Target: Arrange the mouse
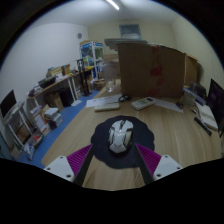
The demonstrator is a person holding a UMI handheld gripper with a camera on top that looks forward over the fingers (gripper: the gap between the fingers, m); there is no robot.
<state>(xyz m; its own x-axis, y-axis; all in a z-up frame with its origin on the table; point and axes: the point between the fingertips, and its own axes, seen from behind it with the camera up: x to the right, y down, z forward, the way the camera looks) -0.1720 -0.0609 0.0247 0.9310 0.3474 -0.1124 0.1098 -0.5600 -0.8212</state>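
While the gripper (113,165) hovered over the wooden table (185,140), its two fingers stood spread wide, the magenta pads (72,162) facing inward with a clear gap between them. A white and grey computer mouse (120,135) lay on a round black mouse mat (100,130), just ahead of the fingertips and centred between the fingers, touched by neither. Beyond the mat stood a large brown cardboard box (150,68), and metal shelving (90,62) rose farther off beside it.
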